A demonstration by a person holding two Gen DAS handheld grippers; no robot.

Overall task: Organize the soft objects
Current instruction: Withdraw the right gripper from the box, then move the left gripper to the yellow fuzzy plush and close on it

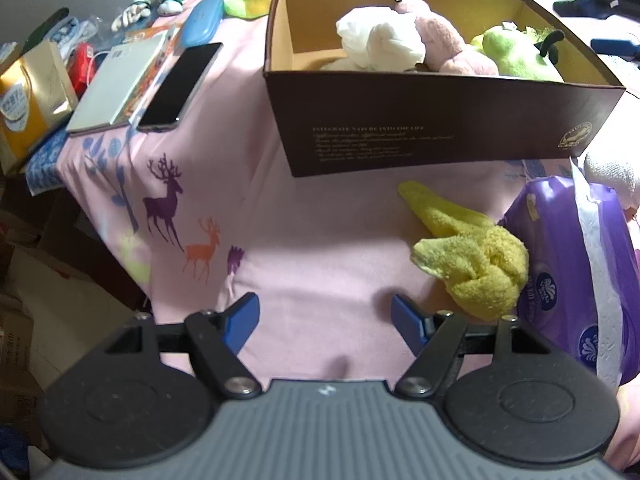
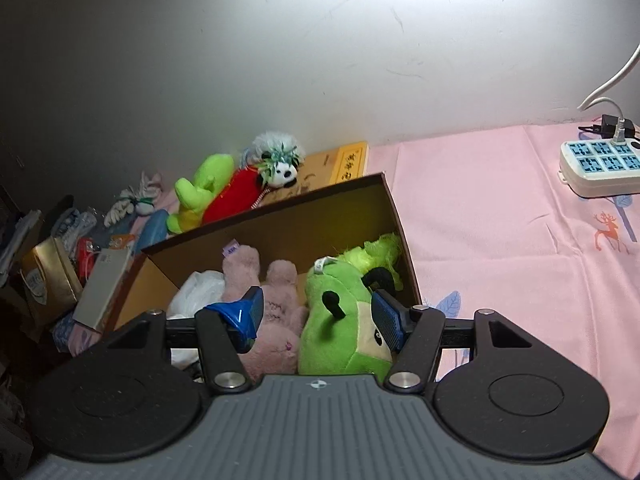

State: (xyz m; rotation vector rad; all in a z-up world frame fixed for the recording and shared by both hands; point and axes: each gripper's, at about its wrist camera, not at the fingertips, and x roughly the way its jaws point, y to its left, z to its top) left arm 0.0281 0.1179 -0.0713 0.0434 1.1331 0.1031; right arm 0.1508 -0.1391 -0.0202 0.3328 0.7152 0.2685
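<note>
A brown cardboard box stands on the pink cloth and holds a white cloth bundle, a pink plush and a green plush. A knotted yellow towel lies in front of the box, to the right of my left gripper, which is open and empty above the cloth. My right gripper is open and empty, hovering over the box above the pink plush and the green plush. A green, red and panda plush lies behind the box.
A purple tissue pack lies at the right beside the towel. A phone, a grey book, a blue case and a gold bag sit at the left table edge. A power strip lies far right.
</note>
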